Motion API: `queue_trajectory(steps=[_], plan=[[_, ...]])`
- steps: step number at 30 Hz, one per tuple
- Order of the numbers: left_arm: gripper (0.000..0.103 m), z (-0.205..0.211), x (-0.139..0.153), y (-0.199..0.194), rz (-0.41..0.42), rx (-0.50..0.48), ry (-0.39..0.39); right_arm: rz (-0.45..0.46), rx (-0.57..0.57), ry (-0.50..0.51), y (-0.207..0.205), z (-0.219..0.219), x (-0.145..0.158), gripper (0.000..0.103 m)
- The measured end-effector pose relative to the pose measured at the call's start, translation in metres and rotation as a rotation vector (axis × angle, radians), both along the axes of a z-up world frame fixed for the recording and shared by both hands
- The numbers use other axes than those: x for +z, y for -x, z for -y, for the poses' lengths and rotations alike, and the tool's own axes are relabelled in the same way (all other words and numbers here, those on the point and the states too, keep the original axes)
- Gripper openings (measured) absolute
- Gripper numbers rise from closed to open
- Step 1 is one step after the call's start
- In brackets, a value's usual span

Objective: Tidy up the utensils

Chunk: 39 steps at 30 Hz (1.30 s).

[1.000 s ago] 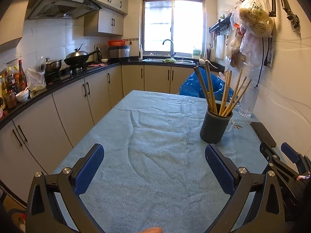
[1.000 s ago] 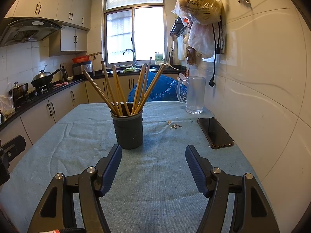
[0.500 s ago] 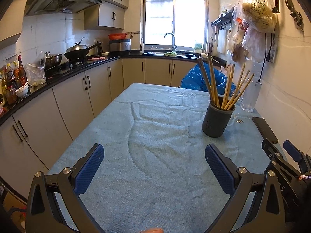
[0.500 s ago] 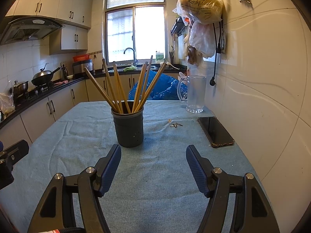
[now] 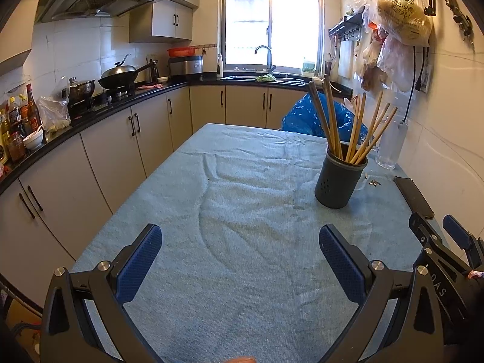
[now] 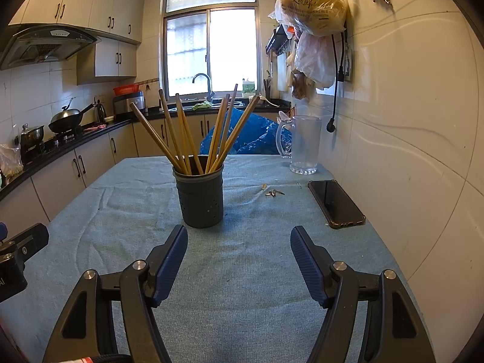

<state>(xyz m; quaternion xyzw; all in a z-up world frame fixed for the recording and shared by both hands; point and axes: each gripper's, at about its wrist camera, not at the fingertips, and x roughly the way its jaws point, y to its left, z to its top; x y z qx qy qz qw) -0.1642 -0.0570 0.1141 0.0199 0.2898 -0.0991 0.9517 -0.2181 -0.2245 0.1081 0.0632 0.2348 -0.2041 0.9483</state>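
A dark grey utensil holder (image 6: 200, 199) stands upright on the blue-cloth table (image 6: 242, 272), with several wooden chopsticks (image 6: 193, 133) fanned out in it. It also shows in the left wrist view (image 5: 338, 181), at the right, with its chopsticks (image 5: 348, 127). My right gripper (image 6: 239, 242) is open and empty, a short way in front of the holder. My left gripper (image 5: 240, 248) is open and empty over the bare cloth, left of and nearer than the holder. The right gripper's body (image 5: 444, 251) shows at the left view's lower right.
A black phone (image 6: 335, 202) lies by the right wall, with small keys (image 6: 273, 193) and a clear glass mug (image 6: 302, 145) beyond it. A blue plastic bag (image 6: 251, 136) sits past the table's far end. Cabinets and counter (image 5: 90, 139) run along the left. Bags (image 6: 311, 24) hang overhead on the wall.
Both grippers have drawn back a little from the holder and risen slightly; the holder looks smaller and farther in the left view. Both stay open and empty.
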Motion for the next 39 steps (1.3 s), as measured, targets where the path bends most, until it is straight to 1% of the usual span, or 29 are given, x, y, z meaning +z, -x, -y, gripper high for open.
queue_trajectory(steps=[35, 39], plan=[[0.103, 0.000, -0.008, -0.005, -0.044, -0.015, 0.004, -0.019, 0.036, -0.003, -0.006, -0.003, -0.007, 0.076], [0.103, 0.000, -0.012, -0.008, -0.059, -0.017, 0.001, -0.038, 0.046, -0.027, -0.008, -0.002, -0.010, 0.076]])
